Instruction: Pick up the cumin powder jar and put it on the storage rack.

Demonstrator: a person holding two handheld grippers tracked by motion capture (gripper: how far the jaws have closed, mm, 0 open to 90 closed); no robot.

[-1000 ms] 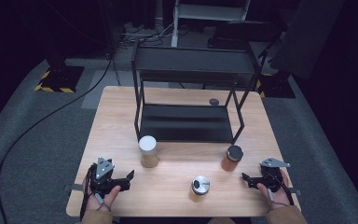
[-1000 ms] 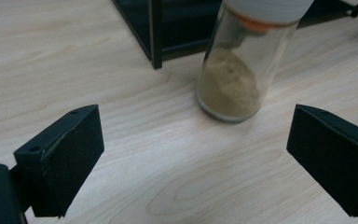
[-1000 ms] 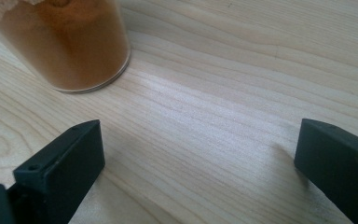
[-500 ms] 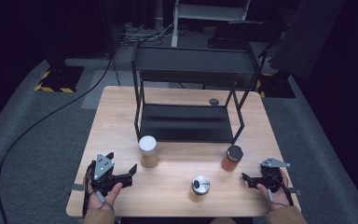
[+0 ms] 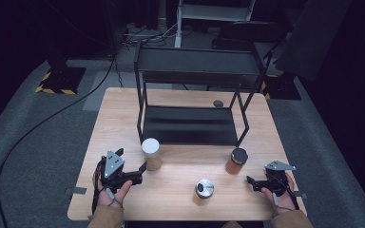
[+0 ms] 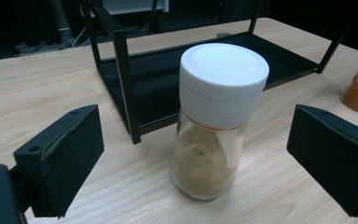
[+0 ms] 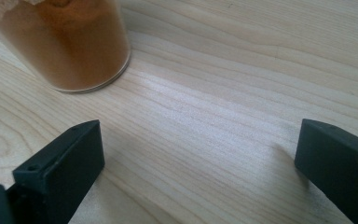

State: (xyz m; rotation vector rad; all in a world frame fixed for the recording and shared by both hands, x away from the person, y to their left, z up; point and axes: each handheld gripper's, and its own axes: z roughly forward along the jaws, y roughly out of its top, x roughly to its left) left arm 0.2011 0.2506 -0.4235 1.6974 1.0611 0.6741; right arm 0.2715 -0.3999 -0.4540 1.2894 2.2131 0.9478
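Nearest to us, at the front edge of the pale wooden table, we hold the left tool with its jaws spread wide, empty, and pointed at the white-lidded jar of beige powder; in the left gripper view that jar stands upright on the wood between the two jaws, touching neither. On our other side the right tool rests low over the table, its jaws likewise wide apart and holding nothing; in the right gripper view bare wood grain lies between them, and the base of the dark-lidded jar of orange powder sits off toward the upper left. Between our hands, near the front edge, stands a short silver-topped jar. The orange jar stands upright a little farther back on the right. Beyond both jars a black metal two-tier rack occupies the middle of the table, with a small dark round object behind it. Around the table we see grey carpet, a black cable curving across it, a yellow-and-black striped base, and dim equipment in the dark room behind.
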